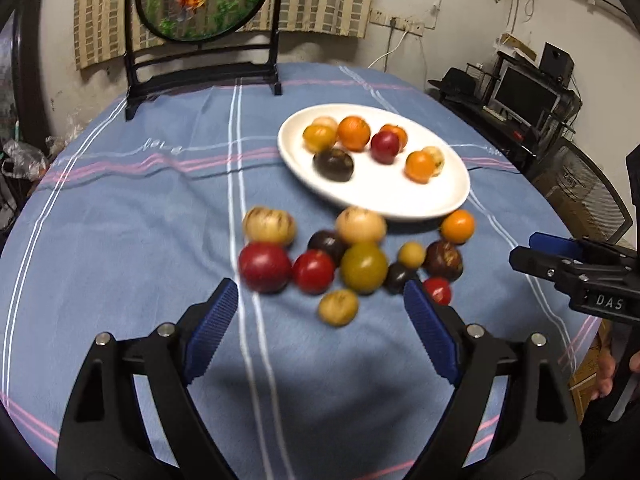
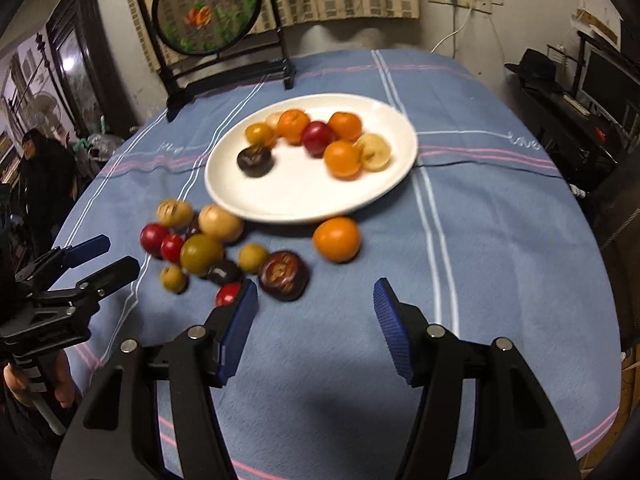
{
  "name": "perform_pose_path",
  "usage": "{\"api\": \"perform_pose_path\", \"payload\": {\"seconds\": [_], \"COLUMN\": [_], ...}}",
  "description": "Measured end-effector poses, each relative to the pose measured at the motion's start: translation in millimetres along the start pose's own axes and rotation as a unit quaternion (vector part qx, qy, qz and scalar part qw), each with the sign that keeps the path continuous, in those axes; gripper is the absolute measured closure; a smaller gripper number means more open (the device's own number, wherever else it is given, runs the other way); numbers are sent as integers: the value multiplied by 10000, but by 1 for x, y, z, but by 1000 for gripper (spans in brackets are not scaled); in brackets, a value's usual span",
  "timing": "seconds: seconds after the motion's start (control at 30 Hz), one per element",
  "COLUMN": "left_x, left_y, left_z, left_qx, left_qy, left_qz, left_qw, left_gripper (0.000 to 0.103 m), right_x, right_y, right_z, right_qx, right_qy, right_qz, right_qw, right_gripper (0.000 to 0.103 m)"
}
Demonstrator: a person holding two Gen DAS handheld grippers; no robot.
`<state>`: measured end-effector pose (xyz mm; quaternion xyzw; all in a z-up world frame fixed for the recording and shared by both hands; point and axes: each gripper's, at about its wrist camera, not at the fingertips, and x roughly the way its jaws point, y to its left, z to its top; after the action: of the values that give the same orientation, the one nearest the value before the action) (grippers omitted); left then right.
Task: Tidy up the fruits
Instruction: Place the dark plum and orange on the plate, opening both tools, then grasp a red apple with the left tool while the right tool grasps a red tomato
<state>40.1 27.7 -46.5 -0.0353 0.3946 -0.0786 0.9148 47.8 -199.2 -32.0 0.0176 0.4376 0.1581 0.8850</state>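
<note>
A white oval plate (image 1: 384,196) (image 2: 304,196) holds several fruits: oranges, a red plum, a dark purple fruit and pale yellow ones. A loose cluster of fruits lies on the blue cloth in front of it: a red plum (image 1: 265,267), an olive-green fruit (image 1: 363,267) (image 2: 201,254), a small yellow fruit (image 1: 338,307), a dark mangosteen (image 2: 283,275) and an orange (image 2: 336,239) (image 1: 457,226). My left gripper (image 1: 320,300) is open and empty, just short of the cluster. My right gripper (image 2: 314,300) is open and empty, in front of the mangosteen and orange.
A round table with a blue striped cloth (image 1: 120,220). A black-framed round embroidered screen (image 1: 202,0) stands at the far edge. A desk with a monitor (image 1: 524,92) is off to the right. A person (image 2: 40,168) stands at far left.
</note>
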Motion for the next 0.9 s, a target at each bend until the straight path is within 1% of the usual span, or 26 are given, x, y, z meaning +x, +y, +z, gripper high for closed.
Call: {"api": "perform_pose_path", "payload": {"seconds": [0.07, 0.13, 0.23, 0.27, 0.33, 0.37, 0.4, 0.43, 0.47, 0.5, 0.53, 0.57, 0.6, 0.67, 0.73, 0.83, 0.87, 0.9], "left_x": [-2, -4, -5, -6, -7, -7, -8, -7, -7, -4, -2, 0, 5, 18, 31, 50, 54, 56], "left_y": [7, 14, 26, 29, 36, 37, 40, 43, 44, 45, 46, 47, 47, 49, 53, 58, 60, 61], "left_z": [-2, -5, -6, -6, -8, -8, -9, -9, -9, -8, -8, -7, -6, -4, -2, -1, -1, 0], "left_qx": [-96, -186, -314, -347, -410, -422, -439, -448, -450, -442, -417, -397, -362, -304, -295, -360, -394, -402], "left_qy": [19, 16, 17, 26, 18, 16, 15, 20, 26, 42, 57, 73, 111, 194, 340, 548, 581, 609], "left_qz": [44, 105, 194, 202, 233, 239, 245, 254, 262, 264, 257, 262, 292, 355, 356, 206, 156, 110], "left_qw": [9999, 9998, 9993, 9992, 9989, 9988, 9987, 9987, 9986, 9987, 9988, 9988, 9989, 9987, 9983, 9976, 9974, 9973], "left_gripper": [16, 16, 16, 16, 16, 16, 16, 16, 16, 15, 15, 15, 15, 15, 15, 17, 22, 26], "right_x": [2, 6, 20, 26, 36, 42, 48, 53, 58, 65, 71, 72, 71, 67, 61, 54, 54, 55], "right_y": [7, 20, 39, 44, 48, 50, 50, 51, 51, 51, 51, 51, 52, 52, 52, 45, 42, 39], "right_z": [-1, -6, -14, -16, -16, -16, -16, -15, -13, -12, -12, -12, -11, -12, -13, -15, -15, -16], "right_qx": [-31, -157, -304, -311, -309, -306, -296, -284, -278, -288, -288, -298, -310, -269, -291, -225, -178, -128], "right_qy": [39, 69, 159, 221, 309, 331, 362, 392, 413, 452, 492, 440, 394, 376, 349, 395, 422, 445], "right_qz": [104, 294, 657, 707, 707, 691, 671, 659, 639, 573, 527, 486, 473, 573, 569, 634, 652, 682], "right_qw": [9999, 9994, 9972, 9968, 9965, 9966, 9967, 9966, 9967, 9969, 9970, 9974, 9976, 9973, 9973, 9970, 9968, 9966], "right_gripper": [42, 42, 42, 42, 42, 48, 50, 55, 57, 57, 61, 70, 72, 73, 73, 73, 73, 73]}}
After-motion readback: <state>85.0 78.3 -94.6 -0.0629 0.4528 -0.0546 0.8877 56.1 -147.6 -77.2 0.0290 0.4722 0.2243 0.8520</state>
